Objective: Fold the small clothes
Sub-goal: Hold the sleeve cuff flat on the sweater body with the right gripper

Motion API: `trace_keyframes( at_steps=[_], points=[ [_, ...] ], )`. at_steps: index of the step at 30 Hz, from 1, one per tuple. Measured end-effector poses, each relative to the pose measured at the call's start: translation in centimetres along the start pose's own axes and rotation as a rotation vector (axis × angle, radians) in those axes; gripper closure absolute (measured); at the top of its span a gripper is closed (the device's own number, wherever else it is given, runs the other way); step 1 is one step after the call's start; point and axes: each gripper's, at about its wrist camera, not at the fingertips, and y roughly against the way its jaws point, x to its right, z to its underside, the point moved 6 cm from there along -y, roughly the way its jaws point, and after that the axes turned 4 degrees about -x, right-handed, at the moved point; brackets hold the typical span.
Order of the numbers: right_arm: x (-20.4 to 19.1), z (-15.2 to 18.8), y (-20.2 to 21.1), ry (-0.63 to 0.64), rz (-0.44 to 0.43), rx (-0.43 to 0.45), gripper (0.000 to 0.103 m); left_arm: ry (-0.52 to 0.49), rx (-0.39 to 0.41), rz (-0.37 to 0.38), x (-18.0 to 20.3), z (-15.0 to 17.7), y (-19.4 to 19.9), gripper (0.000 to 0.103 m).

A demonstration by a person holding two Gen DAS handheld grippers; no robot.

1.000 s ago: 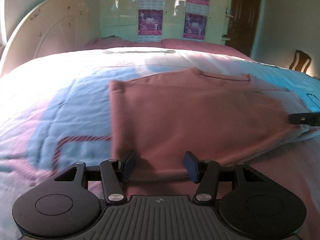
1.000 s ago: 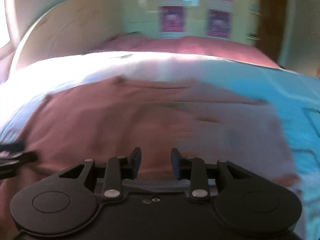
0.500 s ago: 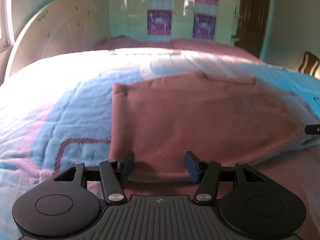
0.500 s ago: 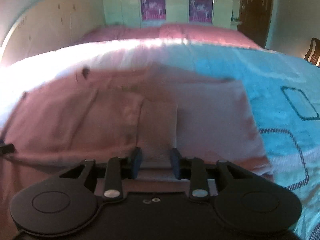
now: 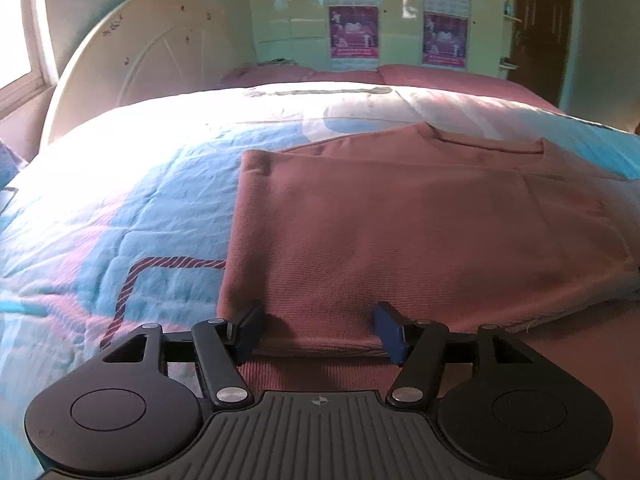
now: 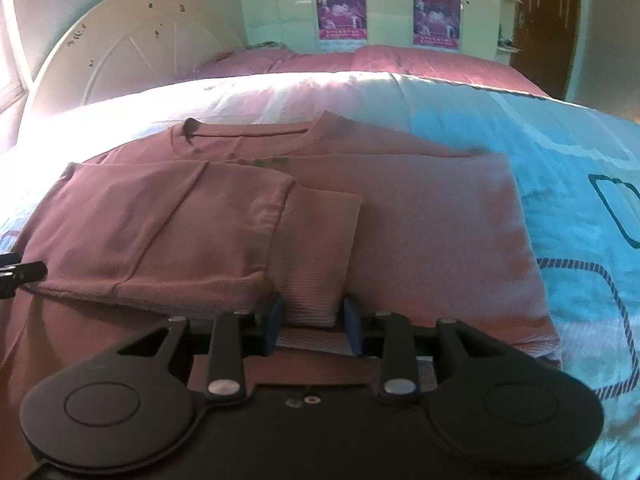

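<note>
- The left gripper (image 5: 318, 330) stands wide apart at the near hem of the pink shirt (image 5: 400, 232); its blue pads (image 5: 390, 332) flank the folded edge with clear gaps, so it is released and grasps nothing.
- The right gripper (image 6: 313, 324) has its jaws partway closed, one on each side of the ribbed sleeve cuff (image 6: 316, 256); the pads sit against the fabric's edges, but whether they truly pinch it or merely bracket it I cannot tell.
- One shirt lies flat on the bedspread (image 5: 132, 208), its left side folded over the body, collar toward the headboard (image 5: 156, 52).
- In the right wrist view the shirt (image 6: 432, 232) shows one sleeve laid across its middle, and the left gripper's tip (image 6: 20, 272) shows at the shirt's left edge.
- Two grippers, one shirt, one bed.
- Four purple posters (image 5: 354, 32) hang on the far wardrobe doors, two above two.
</note>
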Motion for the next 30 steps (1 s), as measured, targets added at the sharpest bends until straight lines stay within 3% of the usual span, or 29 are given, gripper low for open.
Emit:
trace_keyframes(
  at_steps=[10, 21, 26, 27, 28, 30],
  points=[
    [0.0, 0.1, 0.2, 0.021, -0.037, 0.002, 0.070, 0.022, -0.005, -0.052, 0.4, 0.2, -0.1, 0.040],
    [-0.3, 0.3, 0.4, 0.018, -0.015, 0.006, 0.070, 0.017, 0.006, -0.032, 0.0, 0.5, -0.2, 0.037],
    [-0.5, -0.3, 0.7, 0.046, 0.008, -0.045, 0.065, -0.045, -0.028, 0.001, -0.3, -0.1, 0.1, 0.027],
    [-0.3, -0.6, 1.5, 0.031, 0.015, -0.043, 0.064, -0.075, -0.027, -0.011, -0.1, -0.2, 0.9, 0.023],
    [0.0, -0.7, 2.7, 0.017, 0.013, -0.009, 0.061, -0.112, -0.002, -0.024, 0.0, 0.0, 2.1, 0.008],
    [0.7, -0.4, 5.0, -0.011, -0.008, 0.034, 0.058, -0.154, 0.046, -0.015, -0.2, 1.1, 4.5, 0.003]
  ],
)
